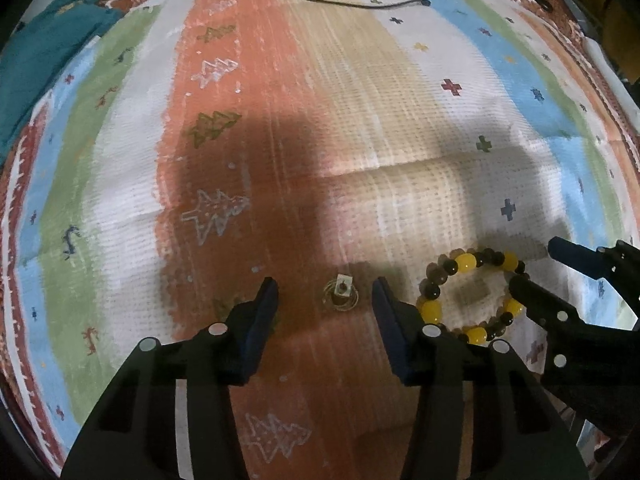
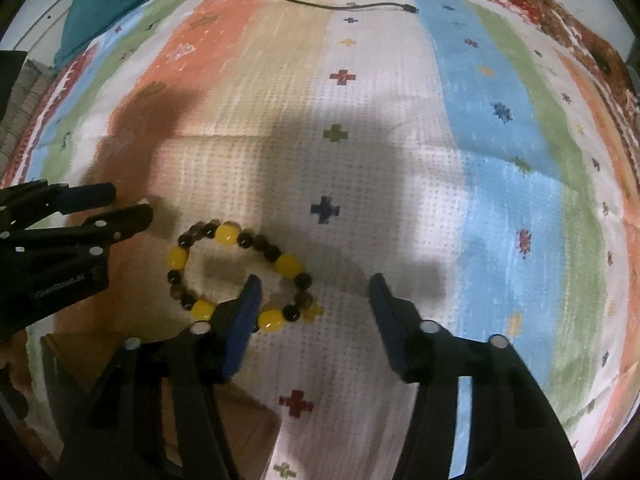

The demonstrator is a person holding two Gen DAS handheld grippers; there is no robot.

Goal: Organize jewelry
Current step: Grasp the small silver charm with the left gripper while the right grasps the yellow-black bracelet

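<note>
Left gripper: the black two-finger left gripper with blue pads (image 1: 325,292) hangs low over the surface with its fingers spread wide, pinching nothing.
Small piece: a little thin-wire ring item with a pale square tag (image 1: 341,295) lies flat on the orange stripe, midway between the left gripper's fingertips but touching neither; what kind of jewelry it is I cannot tell.
Right gripper: the black two-finger right gripper with blue pads (image 2: 314,290) is also spread and holds nothing; its left finger lies over the near rim of the bracelet, though contact cannot be judged.
Bracelet: the round beaded bracelet of yellow and dark brown beads (image 2: 224,234) lies loose on the white stripe, just beside the left gripper's right finger.
Surface: a striped woven cloth in orange, tan, white, blue and green with small crosses and tree shapes (image 2: 500,184) covers the surface.
Box: a brown cardboard shape (image 2: 76,354) shows at the near left edge in the right wrist view, possibly a container; its inside is hidden.
Background: a black cable (image 1: 340,0) and a teal folded cloth (image 1: 44,52) lie far off.
Progress: early, by my reading; both pieces lie loose on the cloth, neither is gripped, and picking up and sorting both remain.
</note>
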